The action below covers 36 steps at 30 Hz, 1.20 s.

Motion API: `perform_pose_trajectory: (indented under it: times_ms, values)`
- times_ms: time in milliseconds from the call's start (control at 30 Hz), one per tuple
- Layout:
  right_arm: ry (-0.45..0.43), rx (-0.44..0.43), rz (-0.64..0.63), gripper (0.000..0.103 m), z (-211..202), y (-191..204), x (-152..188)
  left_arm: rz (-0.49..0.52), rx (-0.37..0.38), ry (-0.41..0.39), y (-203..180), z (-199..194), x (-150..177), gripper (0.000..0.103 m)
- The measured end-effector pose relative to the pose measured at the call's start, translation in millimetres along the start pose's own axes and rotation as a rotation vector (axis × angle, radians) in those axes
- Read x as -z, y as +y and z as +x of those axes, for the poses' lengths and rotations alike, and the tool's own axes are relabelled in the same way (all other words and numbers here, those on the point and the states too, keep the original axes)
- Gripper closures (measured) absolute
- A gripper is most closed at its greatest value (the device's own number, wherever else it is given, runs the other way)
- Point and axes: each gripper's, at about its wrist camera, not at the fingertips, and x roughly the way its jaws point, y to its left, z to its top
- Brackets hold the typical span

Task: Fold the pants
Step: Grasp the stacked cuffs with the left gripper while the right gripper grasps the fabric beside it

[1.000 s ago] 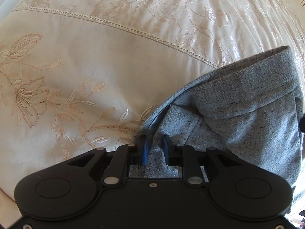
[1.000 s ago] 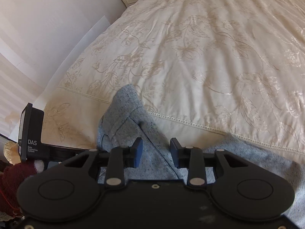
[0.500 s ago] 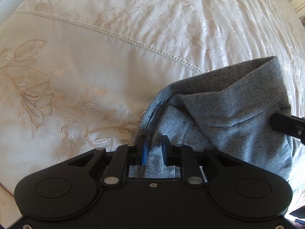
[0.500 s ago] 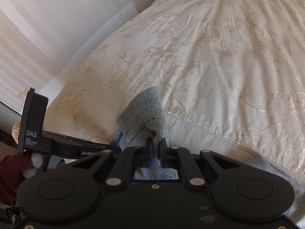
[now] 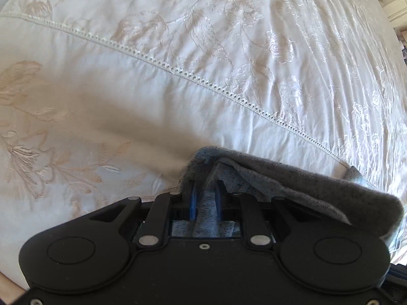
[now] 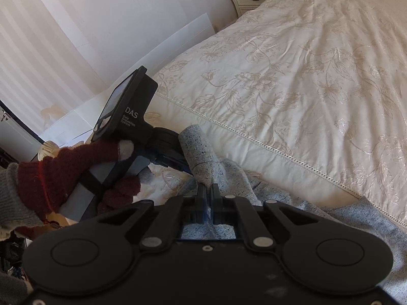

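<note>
Tongs left (image 5: 205, 195) and right (image 6: 208, 195) each pinch grey pants (image 6: 201, 152), the right having just closed, above the bed (image 6: 305, 76).

Right gripper (image 6: 208, 193) pinching pants (image 6: 201, 152)

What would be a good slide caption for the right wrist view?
Right gripper pinches grey pants above a floral bedspread; gloved hand holds the left gripper.

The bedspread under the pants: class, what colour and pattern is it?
The bedspread is cream, embroidered with beige flowers and leaves; clearest in the right wrist view.
</note>
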Motion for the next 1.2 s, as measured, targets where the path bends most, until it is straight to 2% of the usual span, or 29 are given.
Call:
perform_pose_trajectory:
  times_ms: [100,200,300,367,567,833,967,1100,1200]
  values:
    - [0.025,-0.012,-0.043,0.099,4.0,15.3,11.1,0.058,-0.099,-0.039,7.5,-22.2,10.2,0.079]
    - [0.070,-0.006,-0.112,0.099,16.4,32.4,28.1,0.021,-0.143,-0.069,24.3,-43.0,22.2,0.079]
    - [0.110,0.000,-0.180,0.099,32.0,49.4,46.4,-0.054,-0.142,-0.105,39.7,-62.4,33.0,0.079]
    - [0.135,0.010,-0.234,0.099,42.2,61.1,58.3,-0.071,-0.142,-0.132,40.3,-71.5,39.7,0.079]
    - [0.175,0.034,-0.339,0.098,59.7,82.6,86.9,0.040,-0.142,-0.181,5.8,-80.3,51.6,0.079]
    - [0.160,0.069,-0.404,0.098,61.8,92.0,104.1,0.224,-0.046,-0.120,-41.4,-52.3,77.7,0.079]
    - [0.146,0.078,-0.422,0.098,65.0,94.8,111.6,0.287,-0.129,-0.016,-46.4,-21.8,94.6,0.078]
    - [0.146,0.041,-0.367,0.097,49.9,85.6,116.4,0.223,-0.140,0.045,-30.5,-4.9,107.9,0.076]
    - [0.089,0.076,-0.270,0.095,22.3,63.2,116.0,0.174,-0.144,0.058,-21.2,-0.6,112.0,0.076]
